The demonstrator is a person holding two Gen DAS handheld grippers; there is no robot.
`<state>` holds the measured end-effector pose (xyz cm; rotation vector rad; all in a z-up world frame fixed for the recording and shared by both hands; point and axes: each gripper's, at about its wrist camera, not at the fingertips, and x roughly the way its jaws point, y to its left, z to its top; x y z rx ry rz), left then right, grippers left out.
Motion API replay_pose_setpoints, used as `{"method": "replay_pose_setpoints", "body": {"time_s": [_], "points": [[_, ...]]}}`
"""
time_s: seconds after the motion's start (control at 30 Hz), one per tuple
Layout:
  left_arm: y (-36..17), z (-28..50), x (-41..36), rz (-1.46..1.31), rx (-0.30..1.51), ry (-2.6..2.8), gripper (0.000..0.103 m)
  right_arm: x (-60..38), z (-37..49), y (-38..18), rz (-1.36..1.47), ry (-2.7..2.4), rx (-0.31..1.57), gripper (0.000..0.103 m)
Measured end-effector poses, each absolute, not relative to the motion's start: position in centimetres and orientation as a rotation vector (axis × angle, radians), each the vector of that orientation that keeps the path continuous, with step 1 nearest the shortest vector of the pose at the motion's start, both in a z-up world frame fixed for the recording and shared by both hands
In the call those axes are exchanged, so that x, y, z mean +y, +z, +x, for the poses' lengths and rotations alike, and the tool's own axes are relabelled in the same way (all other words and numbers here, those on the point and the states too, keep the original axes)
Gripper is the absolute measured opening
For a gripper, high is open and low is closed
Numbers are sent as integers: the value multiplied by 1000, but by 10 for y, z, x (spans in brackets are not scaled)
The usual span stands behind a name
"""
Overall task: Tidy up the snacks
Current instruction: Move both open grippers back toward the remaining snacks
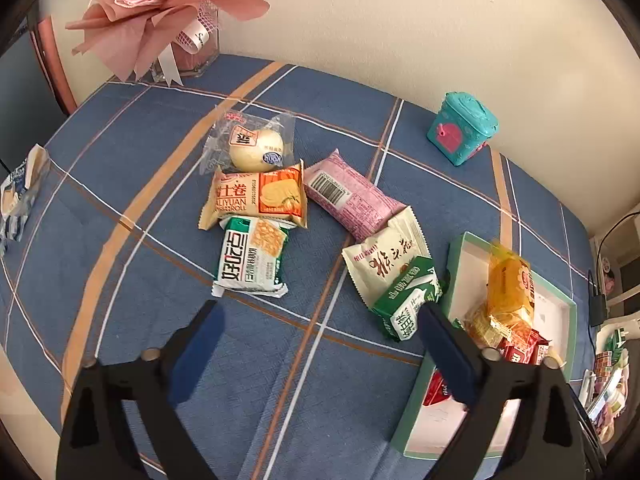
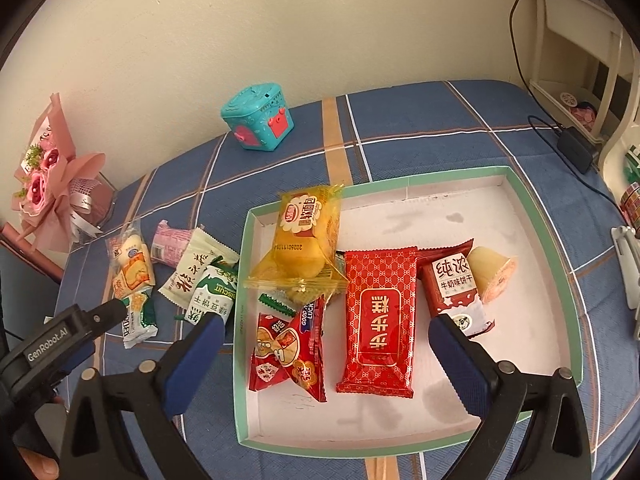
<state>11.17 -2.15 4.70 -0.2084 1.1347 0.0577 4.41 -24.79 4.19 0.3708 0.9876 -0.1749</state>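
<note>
Left claw: we see its jaws spread wide, nothing between them, hanging over the blue plaid surface.
Right claw: jaws wide apart too, empty, poised over the near part of the tray.
Tray: we count a yellow bread pack leaning against the far-left corner, a large red pack, a red triangular pack, a dark red biscuit pack and a pale jelly cup (lying on its side).
Loose snacks: on the cloth left of the tray we find an egg pack, an orange roll pack, a green-white cracker pack, a pink pack, a cream pack and a green biscuit pack.
Background: a teal tin and a pink bouquet.
</note>
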Motion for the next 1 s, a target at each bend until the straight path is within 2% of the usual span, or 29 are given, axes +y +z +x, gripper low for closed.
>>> {"method": "replay_pose_setpoints", "body": {"time_s": [0.4, 0.67, 1.0], "points": [[64, 108, -12, -193, 1033, 23, 102, -235, 43, 45, 391, -141, 948, 103], [72, 104, 1, -203, 1033, 37, 102, -221, 46, 39, 378, -126, 964, 103], [94, 96, 20, -204, 988, 21, 102, -200, 37, 63, 325, -125, 917, 103]]}}
